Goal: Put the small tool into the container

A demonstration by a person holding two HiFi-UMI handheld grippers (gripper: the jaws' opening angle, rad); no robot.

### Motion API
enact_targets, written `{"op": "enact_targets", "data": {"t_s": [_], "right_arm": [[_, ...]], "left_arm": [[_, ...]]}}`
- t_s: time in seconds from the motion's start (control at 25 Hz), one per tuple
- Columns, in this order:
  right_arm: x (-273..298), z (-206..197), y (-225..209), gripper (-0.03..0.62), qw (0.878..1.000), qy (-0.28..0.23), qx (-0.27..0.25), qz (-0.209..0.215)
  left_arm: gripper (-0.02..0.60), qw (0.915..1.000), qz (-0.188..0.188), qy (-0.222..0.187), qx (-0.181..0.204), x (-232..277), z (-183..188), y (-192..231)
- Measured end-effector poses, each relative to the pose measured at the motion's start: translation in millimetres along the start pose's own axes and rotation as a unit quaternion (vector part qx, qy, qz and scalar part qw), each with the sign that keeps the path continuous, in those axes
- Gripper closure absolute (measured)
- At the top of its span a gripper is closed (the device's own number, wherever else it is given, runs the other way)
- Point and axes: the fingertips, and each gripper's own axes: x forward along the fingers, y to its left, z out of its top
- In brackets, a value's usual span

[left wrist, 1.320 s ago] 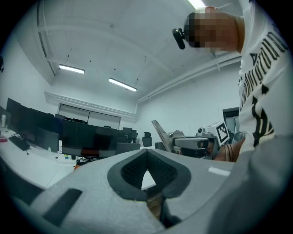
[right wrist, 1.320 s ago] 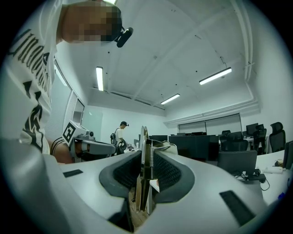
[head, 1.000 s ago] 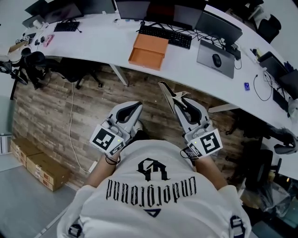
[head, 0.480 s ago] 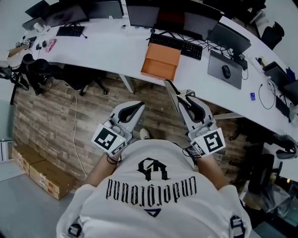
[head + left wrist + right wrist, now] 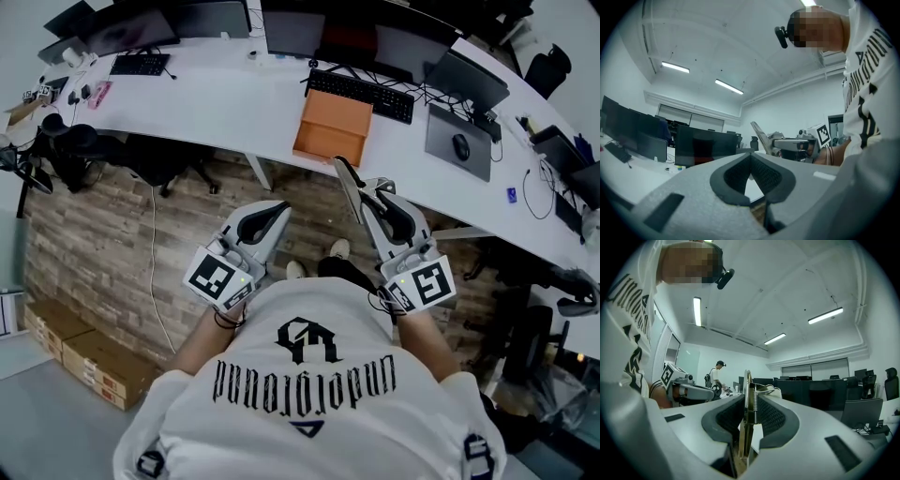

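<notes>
small tool (image 5: 746,427): thin, brassy metal blades with a coil spring.

Looking steeply down from the head, from near, onto left gripper (image 5: 279,210), right gripper (image 5: 373,192) and curved white desk (image 5: 234,103). Riding close behind each gripper's jaws, facing level toward the monitors (image 5: 701,145). Catching the opposite gripper at each frame's inner side; sharing monitors and both grippers across all three
</notes>
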Motion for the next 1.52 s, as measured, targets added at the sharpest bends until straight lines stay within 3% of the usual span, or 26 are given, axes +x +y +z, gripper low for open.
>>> {"op": "enact_targets", "data": {"t_s": [0.76,1.52], "right_arm": [[41,-15,-26,0.502,1.000,0.010,0.009,0.016],[106,-40,-97,0.502,0.997,0.040,0.024,0.057]], "left_arm": [[0.568,0.9996,0.024,0.001,-0.016,5,-10,36],[0.568,0.9974,0.049,0.023,-0.047,72,-29,90]]}}
